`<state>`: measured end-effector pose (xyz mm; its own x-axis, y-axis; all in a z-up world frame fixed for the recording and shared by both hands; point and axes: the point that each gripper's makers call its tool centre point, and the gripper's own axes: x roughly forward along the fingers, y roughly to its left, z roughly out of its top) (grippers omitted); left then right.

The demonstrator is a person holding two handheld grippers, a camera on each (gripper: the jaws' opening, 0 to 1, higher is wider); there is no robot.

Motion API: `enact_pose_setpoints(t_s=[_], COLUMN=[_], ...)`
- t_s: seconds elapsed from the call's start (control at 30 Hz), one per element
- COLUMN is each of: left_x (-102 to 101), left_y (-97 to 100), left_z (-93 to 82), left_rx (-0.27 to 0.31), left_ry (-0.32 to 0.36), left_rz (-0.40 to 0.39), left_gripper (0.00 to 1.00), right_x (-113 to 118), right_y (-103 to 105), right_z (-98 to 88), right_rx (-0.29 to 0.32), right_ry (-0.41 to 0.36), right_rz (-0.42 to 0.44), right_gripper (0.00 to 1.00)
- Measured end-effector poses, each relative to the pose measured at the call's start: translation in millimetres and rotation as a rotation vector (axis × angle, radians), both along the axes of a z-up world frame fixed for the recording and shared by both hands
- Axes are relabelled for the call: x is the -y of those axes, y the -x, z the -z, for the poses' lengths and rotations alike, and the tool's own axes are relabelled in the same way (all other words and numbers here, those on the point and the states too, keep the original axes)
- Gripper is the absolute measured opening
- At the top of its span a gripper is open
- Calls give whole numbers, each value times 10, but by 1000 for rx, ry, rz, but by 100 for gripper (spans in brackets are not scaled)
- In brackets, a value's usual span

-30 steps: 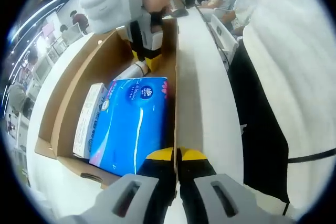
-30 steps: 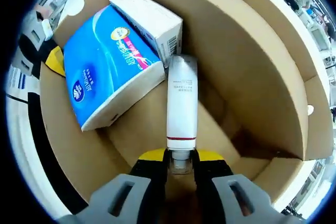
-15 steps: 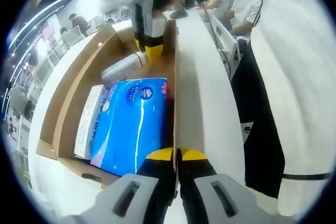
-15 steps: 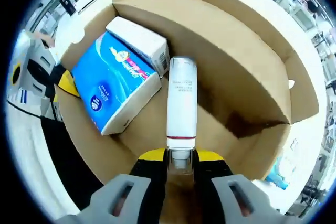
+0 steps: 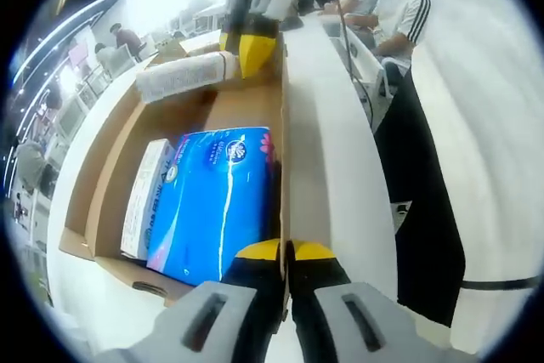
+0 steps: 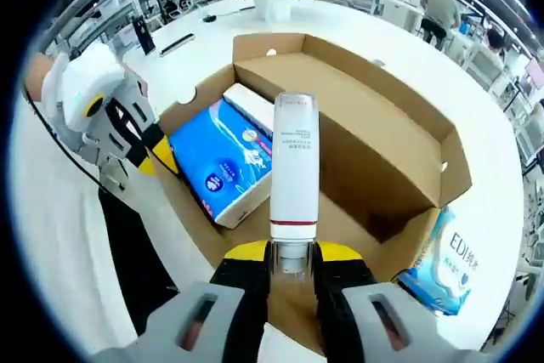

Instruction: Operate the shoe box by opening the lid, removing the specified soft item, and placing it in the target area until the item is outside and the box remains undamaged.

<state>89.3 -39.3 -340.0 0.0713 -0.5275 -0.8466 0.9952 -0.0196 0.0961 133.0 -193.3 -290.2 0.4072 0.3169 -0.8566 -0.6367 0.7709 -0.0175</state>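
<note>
Tube [image 6: 294,167], white with a red band near its cap, is pinched at the cap end by the right claw [image 6: 291,259], pointing straight away over the open cardboard box [image 6: 374,138], while the left claw [image 5: 286,254] grips the box's side wall.

Left gripper view sits low and close at the cardboard box [image 5: 191,125]'s near wall, facing along its length toward the right claw [image 5: 252,40]; right gripper view looks down from higher over the opposite end, back toward the left claw [image 6: 140,146]; both share the box interior and blue tissue pack [image 5: 217,201].
</note>
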Motion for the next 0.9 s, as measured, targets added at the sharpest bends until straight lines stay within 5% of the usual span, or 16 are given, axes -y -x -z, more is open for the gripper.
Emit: enact_pose_setpoints(t_s=[0.3,0.73,0.9], left_x=[-7,-7,-8], left_y=[-4,-6,-6], left_z=[0,-11,-14], left_rx=[-4,-25,-20], left_ry=[1,1,3], left_rz=[4,-5,-10], left_gripper=[1,1,1], right_x=[-103,74,202], right_y=[-29,-69,-74], right_z=[-105,-351,-388], right_rx=[10,50,74], right_ry=[-121,-270,-243], right_rz=[65,213,212], right_gripper=[17,17,17])
